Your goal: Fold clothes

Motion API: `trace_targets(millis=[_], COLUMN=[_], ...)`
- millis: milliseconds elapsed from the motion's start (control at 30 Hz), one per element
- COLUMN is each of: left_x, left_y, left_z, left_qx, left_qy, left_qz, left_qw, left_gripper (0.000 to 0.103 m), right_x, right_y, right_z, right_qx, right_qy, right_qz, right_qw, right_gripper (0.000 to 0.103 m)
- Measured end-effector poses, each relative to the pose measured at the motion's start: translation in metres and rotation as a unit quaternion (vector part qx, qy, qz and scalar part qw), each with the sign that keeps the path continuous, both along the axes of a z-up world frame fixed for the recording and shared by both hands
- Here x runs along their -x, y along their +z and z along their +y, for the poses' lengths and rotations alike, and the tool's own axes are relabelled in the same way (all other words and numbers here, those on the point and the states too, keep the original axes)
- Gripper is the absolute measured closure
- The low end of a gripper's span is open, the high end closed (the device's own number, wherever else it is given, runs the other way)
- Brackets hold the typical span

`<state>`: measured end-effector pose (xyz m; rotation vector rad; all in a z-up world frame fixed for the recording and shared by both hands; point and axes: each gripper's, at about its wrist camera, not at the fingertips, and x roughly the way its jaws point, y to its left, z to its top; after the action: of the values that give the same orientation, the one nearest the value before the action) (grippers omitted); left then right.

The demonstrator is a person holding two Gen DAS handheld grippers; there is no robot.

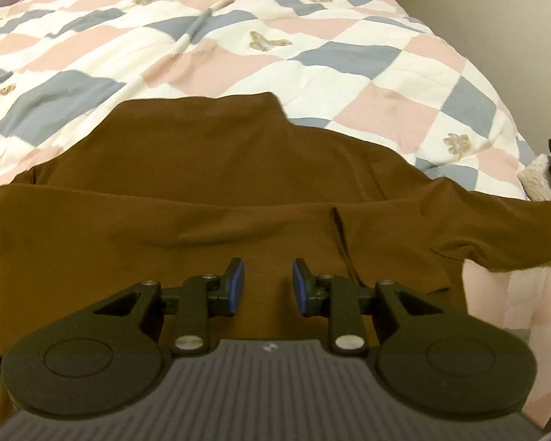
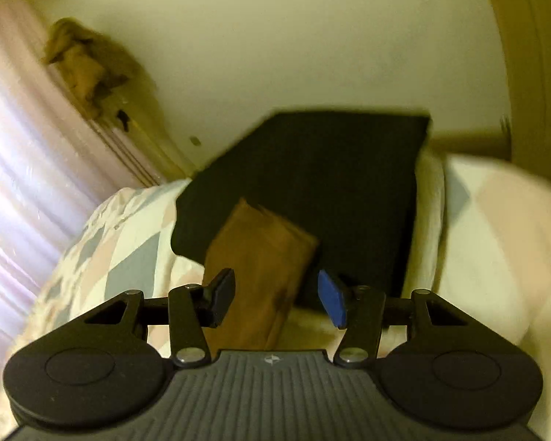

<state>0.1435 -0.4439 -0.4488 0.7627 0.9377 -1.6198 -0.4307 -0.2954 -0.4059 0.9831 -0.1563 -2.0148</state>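
Quilt in pink, grey and white checks carries the work, and the brown long-sleeved top lies across it with its body partly doubled over, a fold edge running across the middle. Your left gripper hangs low over that folded body with its fingers spread and nothing between them. Further right, one sleeve trails out toward the quilt's edge, unfolded. Your right gripper is also spread and holds nothing; the sleeve's cuff end shows between its fingers, lying over a black cushion, though whether a finger touches it is unclear. Judging by this, the first fold is in; the sleeve and the final folds remain.
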Motion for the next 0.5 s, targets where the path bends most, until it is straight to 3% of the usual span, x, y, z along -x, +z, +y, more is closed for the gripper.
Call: trace_targets(millis=[67, 233, 333, 433, 500], left_x=[0.002, 0.001, -0.005, -0.021, -0.038], left_y=[0.003, 0.005, 0.007, 0.011, 0.015], left_z=[0.001, 0.004, 0.009, 0.015, 0.020], left_qx=[0.001, 0.001, 0.003, 0.008, 0.014], left_qy=[-0.001, 0.007, 0.012, 0.024, 0.037], left_qz=[0.002, 0.006, 0.009, 0.018, 0.024], left_qw=[1.0000, 1.0000, 0.9999, 0.9995, 0.9989], left_gripper=[0.079, 0.079, 0.079, 0.079, 0.079], right_x=[-0.001, 0.014, 0.017, 0.013, -0.010], right_y=[-0.001, -0.016, -0.011, 0.006, 0.028], right_z=[-0.004, -0.013, -0.021, -0.023, -0.026], right_qx=[-0.019, 0.001, -0.002, -0.009, -0.011], right_qy=[-0.001, -0.005, 0.004, -0.001, 0.015], right_qz=[0.025, 0.001, 0.008, 0.014, 0.056], right_qw=[1.000, 1.000, 1.000, 1.000, 0.998], right_gripper=[0.049, 0.050, 0.088, 0.092, 0.092])
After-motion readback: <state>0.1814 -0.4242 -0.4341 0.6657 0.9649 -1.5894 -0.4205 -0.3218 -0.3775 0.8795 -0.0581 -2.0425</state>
